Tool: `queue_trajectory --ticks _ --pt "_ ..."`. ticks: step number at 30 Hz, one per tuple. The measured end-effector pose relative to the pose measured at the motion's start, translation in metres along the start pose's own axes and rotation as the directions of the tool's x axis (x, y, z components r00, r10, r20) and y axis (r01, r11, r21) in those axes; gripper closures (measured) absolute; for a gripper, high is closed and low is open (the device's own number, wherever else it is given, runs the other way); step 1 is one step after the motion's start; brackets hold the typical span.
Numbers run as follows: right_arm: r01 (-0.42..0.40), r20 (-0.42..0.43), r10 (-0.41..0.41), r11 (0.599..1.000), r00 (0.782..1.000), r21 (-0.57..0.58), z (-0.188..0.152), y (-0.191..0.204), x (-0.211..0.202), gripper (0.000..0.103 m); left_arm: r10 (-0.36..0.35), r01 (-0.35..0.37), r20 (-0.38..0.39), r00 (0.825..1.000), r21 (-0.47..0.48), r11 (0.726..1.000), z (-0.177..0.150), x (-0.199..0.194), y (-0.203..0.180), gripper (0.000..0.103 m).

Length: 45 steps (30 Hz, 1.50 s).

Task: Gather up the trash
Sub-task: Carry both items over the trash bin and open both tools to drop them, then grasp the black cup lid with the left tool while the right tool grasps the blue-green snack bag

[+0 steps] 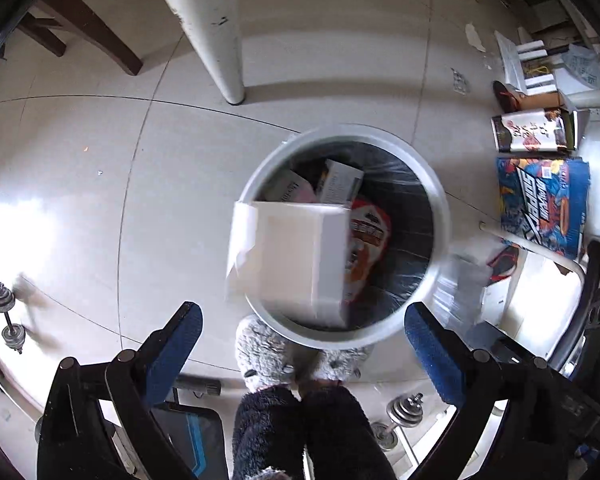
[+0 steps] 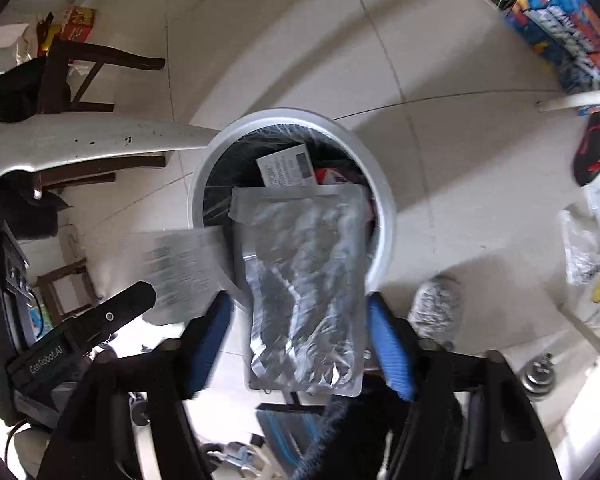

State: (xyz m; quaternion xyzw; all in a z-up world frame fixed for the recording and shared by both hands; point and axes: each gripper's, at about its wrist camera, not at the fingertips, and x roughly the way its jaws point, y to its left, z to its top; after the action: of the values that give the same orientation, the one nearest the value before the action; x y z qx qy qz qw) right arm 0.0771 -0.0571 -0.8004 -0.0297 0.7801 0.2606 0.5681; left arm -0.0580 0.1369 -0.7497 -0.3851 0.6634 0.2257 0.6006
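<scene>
I see bright daylight; white glare on the floor [image 1: 16, 232] at nine o'clock; the box [image 1: 288, 256] looks blurry; edges bend.

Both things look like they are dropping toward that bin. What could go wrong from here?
The white box overlaps the near-left rim of the trash bin; it might catch there and tumble onto the floor. The silver foil pouch, free between the open right gripper fingers, reaches back past the bin's near rim, so it could slide down outside. The bin already holds cartons and a red wrapper, so new pieces may rest high.
</scene>
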Motion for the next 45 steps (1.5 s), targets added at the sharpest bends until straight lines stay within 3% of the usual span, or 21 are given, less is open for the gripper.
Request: queue_trajectory --ticks 1,2,5,9,15,29,40,45 --pt "-0.009 -0.002 0.009 1.0 1.0 -0.001 0.002 -0.002 0.004 0.005 0.015 -0.015 0.011 1.0 -0.004 1.0 0.0 -0.001 0.003 0.0" --pt "-0.004 -0.002 0.004 1.0 1.0 -0.005 0.004 -0.003 0.007 0.004 0.025 -0.025 0.023 0.999 -0.008 1.0 -0.001 -0.003 0.006 0.0" --pt "0.065 0.008 -0.065 0.997 0.998 -0.036 0.004 0.001 0.012 0.001 0.088 -0.088 0.055 0.995 -0.01 0.996 -0.005 -0.011 0.012 0.0" --pt "0.238 0.079 -0.229 0.963 0.97 -0.124 -0.001 0.016 0.003 0.0 0.167 -0.168 0.088 0.982 0.009 0.986 -0.018 -0.026 0.013 0.0" --pt "0.341 0.139 -0.32 0.923 0.937 -0.175 -0.017 0.037 -0.019 0.0 0.201 -0.206 0.105 0.974 0.035 0.978 -0.04 -0.055 0.004 0.0" --pt "0.387 0.221 -0.346 0.905 0.912 -0.177 -0.084 0.077 -0.155 0.0 0.201 -0.219 0.162 0.966 0.102 0.97 -0.102 -0.176 -0.019 0.0" --pt "0.354 0.254 -0.308 0.922 0.917 -0.16 -0.14 0.125 -0.276 0.0 0.161 -0.194 0.21 0.964 0.148 0.97 -0.145 -0.298 -0.032 0.0" --pt "0.295 0.267 -0.257 0.948 0.929 -0.116 -0.159 0.149 -0.341 0.0 0.146 -0.189 0.272 0.951 0.139 0.972 -0.144 -0.358 -0.042 0.0"
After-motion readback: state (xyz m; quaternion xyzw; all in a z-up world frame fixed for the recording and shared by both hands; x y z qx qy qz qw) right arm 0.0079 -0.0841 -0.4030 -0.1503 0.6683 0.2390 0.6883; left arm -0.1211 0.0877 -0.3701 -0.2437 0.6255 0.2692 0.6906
